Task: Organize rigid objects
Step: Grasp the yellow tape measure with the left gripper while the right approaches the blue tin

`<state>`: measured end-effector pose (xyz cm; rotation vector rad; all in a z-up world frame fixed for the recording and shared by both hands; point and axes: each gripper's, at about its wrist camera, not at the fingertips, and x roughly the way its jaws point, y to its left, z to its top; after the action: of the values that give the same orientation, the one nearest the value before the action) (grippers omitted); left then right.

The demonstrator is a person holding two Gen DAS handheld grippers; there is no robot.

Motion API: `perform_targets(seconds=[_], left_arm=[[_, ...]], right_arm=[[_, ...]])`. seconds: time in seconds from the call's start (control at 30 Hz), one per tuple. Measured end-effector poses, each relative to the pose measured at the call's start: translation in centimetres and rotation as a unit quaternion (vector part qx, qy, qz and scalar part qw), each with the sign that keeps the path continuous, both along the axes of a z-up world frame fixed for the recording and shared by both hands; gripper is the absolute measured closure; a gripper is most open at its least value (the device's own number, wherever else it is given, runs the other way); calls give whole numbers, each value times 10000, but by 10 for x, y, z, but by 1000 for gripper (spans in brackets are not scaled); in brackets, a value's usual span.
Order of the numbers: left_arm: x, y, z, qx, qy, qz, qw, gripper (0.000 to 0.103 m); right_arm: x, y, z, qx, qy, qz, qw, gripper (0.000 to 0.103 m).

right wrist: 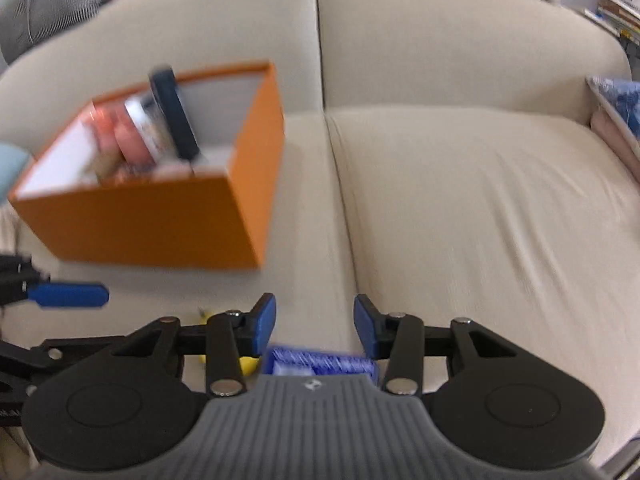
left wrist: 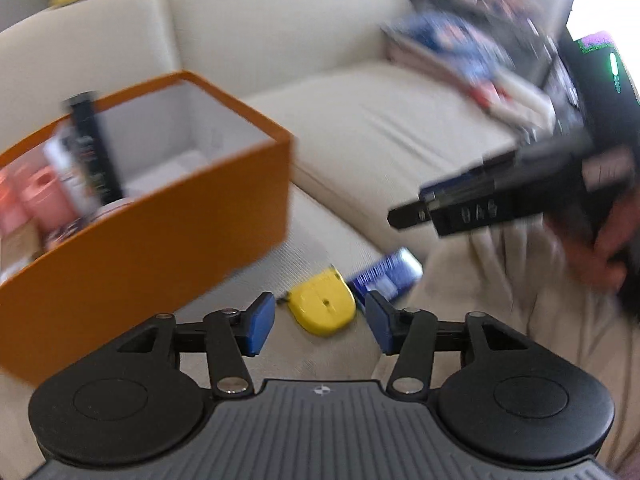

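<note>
The left gripper (left wrist: 320,326), black-armed with blue pads, stands with its jaws wide apart and nothing pressed between them; just beyond its tips a flat yellow plastic object (left wrist: 322,309) lies on the cream fabric sofa seat (left wrist: 400,128), touching or nearly touching a small blue-and-white printed packet (left wrist: 386,278) to its right; the right gripper (right wrist: 315,326), of the same build, holds its jaws at a moderate gap with no contact on anything, and the blue packet (right wrist: 320,363) lies below and between its pads, partly hidden by the gripper body; a sliver of the yellow object (right wrist: 249,364) shows at its left; farther back, to the left, an open orange cardboard box with a white interior (left wrist: 160,248) rests on the seat cushion; inside it stand pink cylindrical containers (left wrist: 36,196), a white printed item and a tall black flat item (left wrist: 94,148) leaning against them, details blurred; at the far right a stack of printed books or magazines (left wrist: 460,40) lies on the sofa.
</note>
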<state>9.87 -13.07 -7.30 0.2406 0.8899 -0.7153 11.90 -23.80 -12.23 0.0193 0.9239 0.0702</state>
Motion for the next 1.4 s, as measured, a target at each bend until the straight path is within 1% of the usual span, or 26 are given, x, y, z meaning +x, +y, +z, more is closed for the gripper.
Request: perform_targets(seconds=[0.07,0.1,0.17,0.2,0.23,0.27,0.33,0.37,0.43,0.57,0.6,0.63,0.7,0.77,0.83,0.87,0.97,1.0,1.07,1.13,1.2,1.23,1.3,1.33,1.4], left_arm=[[4,-13,-9,312,-100,-399,9987,37],[4,-20,-13,468,-153,-588,9971,36],[7,-32,-21,872,-280,-1021,9906,32],[7,-38,-26,1063,-331,-1240,9860,30],[10,-44,-31,1262,-373,-1478,9802,28],[11,-48,-36,1429,-415,-1664,9748,28],[15,-57,-45,1767,-541,-2029,9616,28],[17,-60,-48,1874,-575,-2162,9565,27],[22,-67,-54,1968,-524,-2423,9486,25],[26,-76,-64,2060,-378,-2826,9361,25],[27,-77,-65,2072,-325,-2856,9351,27],[29,-77,-67,2067,-275,-2846,9357,30],[31,-75,-69,2011,-163,-2799,9386,33],[29,-71,-70,1935,-135,-2750,9417,40],[25,-68,-70,1897,-149,-2615,9463,41],[23,-65,-70,1879,-135,-2486,9501,41],[19,-52,-67,1748,20,-1897,9662,42],[17,-46,-66,1690,69,-1639,9719,42],[12,-29,-61,1500,227,-971,9836,42],[7,-7,-55,1223,451,-279,9911,42],[0,18,-48,853,664,320,9936,42],[-5,31,-44,655,754,580,9933,42],[-14,55,-36,336,816,946,9916,42],[-21,67,-32,195,809,1116,9903,42],[-27,81,-23,43,765,1353,9878,42]], right_arm=[[-1,-11,-6,175,134,-38,9998,57],[-1,-18,-7,343,162,-90,9992,57],[1,-31,-11,778,186,-237,9965,57],[5,-37,-14,1059,221,-327,9936,57],[6,-42,-17,1262,264,-392,9909,58],[8,-46,-20,1398,292,-442,9888,59],[11,-50,-23,1537,295,-450,9866,59],[11,-50,-23,1573,293,-442,9861,59],[13,-49,-24,1575,297,-434,9861,59],[17,-51,-28,1705,309,-453,9838,59],[21,-50,-29,1753,314,-469,9829,60],[21,-51,-30,1802,315,-481,9819,60],[22,-54,-32,1886,323,-500,9802,61],[24,-55,-34,1909,342,-513,9797,61],[26,-54,-36,1905,377,-525,9796,62],[28,-54,-36,1901,400,-527,9795,63],[29,-55,-37,1890,444,-533,9795,64],[29,-55,-37,1875,449,-525,9798,64],[29,-54,-37,1822,474,-499,9808,64],[29,-51,-36,1708,532,-448,9829,64],[31,-46,-35,1523,636,-342,9857,62],[32,-42,-35,1416,712,-246,9871,57],[35,-32,-34,1211,896,162,9885,50],[37,-27,-34,1152,991,379,9877,48],[42,-16,-36,907,1255,794,9847,45]])
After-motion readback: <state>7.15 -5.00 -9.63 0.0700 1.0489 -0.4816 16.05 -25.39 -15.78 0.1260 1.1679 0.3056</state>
